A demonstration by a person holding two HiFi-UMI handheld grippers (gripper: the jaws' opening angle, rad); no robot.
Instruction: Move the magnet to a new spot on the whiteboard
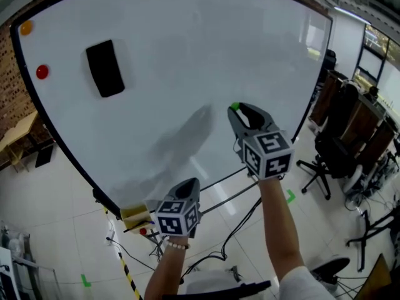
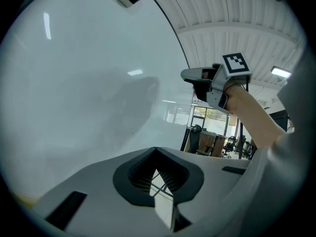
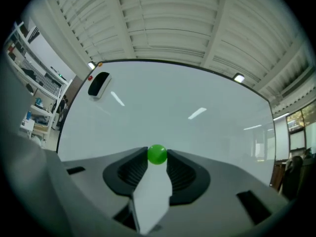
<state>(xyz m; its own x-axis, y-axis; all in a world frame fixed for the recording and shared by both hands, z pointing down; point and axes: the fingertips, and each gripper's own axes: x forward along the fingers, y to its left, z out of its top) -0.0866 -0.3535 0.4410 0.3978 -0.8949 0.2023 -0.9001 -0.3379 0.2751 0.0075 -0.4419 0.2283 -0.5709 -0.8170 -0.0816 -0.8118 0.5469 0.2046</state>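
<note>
The magnet sits on the whiteboard, right of its middle, between the jaw tips of the right gripper, which touch it on both sides. The left gripper is lower and further left, in front of the board's bottom edge and well apart from the magnet. An eraser sits on the board's upper left part. Left of it, near the frame, are an upper magnet and a lower magnet. A box sits just under the bottom edge, left of the left gripper. Office chairs stand on the floor to the board's right, and cables lie on the floor below the grippers.
</note>
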